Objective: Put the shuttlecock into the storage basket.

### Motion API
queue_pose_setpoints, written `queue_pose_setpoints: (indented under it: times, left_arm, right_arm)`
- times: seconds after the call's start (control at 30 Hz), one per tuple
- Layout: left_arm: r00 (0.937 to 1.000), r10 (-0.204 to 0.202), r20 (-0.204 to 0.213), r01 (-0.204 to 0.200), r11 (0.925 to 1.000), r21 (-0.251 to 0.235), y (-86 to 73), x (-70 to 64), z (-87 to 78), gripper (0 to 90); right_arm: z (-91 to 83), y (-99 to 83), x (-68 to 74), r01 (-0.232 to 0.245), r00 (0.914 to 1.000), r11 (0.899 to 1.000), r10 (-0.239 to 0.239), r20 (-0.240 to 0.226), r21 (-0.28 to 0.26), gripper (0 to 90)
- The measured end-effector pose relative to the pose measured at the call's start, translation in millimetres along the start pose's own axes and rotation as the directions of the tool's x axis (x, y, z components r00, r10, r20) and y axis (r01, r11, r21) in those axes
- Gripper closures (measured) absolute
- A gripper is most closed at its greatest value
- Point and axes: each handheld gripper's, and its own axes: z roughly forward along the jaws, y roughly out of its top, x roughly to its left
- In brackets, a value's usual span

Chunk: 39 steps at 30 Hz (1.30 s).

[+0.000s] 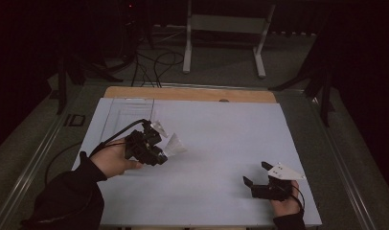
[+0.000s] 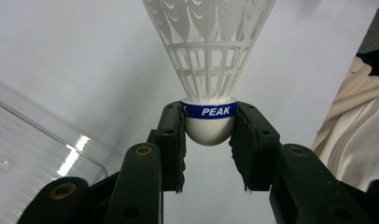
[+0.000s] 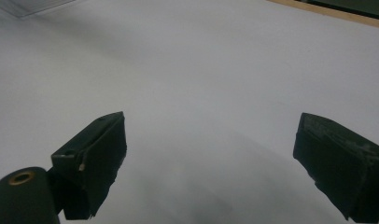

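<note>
Evidently light and easily crushed, the white plastic shuttlecock (image 2: 208, 70) sits clamped by its firm rounded cork in the left gripper (image 2: 208, 140), while at four o'clock the right gripper (image 3: 211, 154) gapes apart over the pale table sheet (image 1: 221, 139).

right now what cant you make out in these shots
- Shuttlecock: in the left gripper view the top edge cuts off its skirt; in the high view it is small and partly behind the left tongs.
- Clear container: cut by the left edge in the left gripper view; faint in the high view, contents unreadable.
- Right tongs: open over the bare white table; the bottom edge cuts off their body.
- Pale cloth: cut by the right edge, identity unclear.
</note>
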Motion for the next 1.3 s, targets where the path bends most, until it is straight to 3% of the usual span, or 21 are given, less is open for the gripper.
queue_pose_setpoints:
  times: [0.8,1.13,1.2,1.3]
  left_arm:
    - [0.9941,-0.078,-0.074,0.075,0.9957,-0.055,-30.2,26.4,-37.2,66.1]
    - [0.9870,-0.127,-0.098,0.121,0.9903,-0.069,-48.3,38.7,-48.3,66.2]
    - [0.9820,-0.154,-0.110,0.147,0.9868,-0.067,-54.2,43.0,-48.2,66.1]
    - [0.9800,-0.163,-0.115,0.157,0.9860,-0.056,-59.5,45.5,-47.0,66.1]
  right_arm:
    - [-0.3,0.3,0.5,0.000,1.0000,1.000,0.000,-0.001,-0.002,9.3]
    - [0.4,0.4,0.8,0.002,1.0000,1.000,-0.002,-0.002,0.001,9.3]
    - [0.6,0.1,0.8,0.001,1.0000,1.000,-0.001,-0.001,0.005,9.3]
    - [0.6,0.2,1.1,0.001,1.0000,1.000,-0.001,-0.002,0.005,9.3]
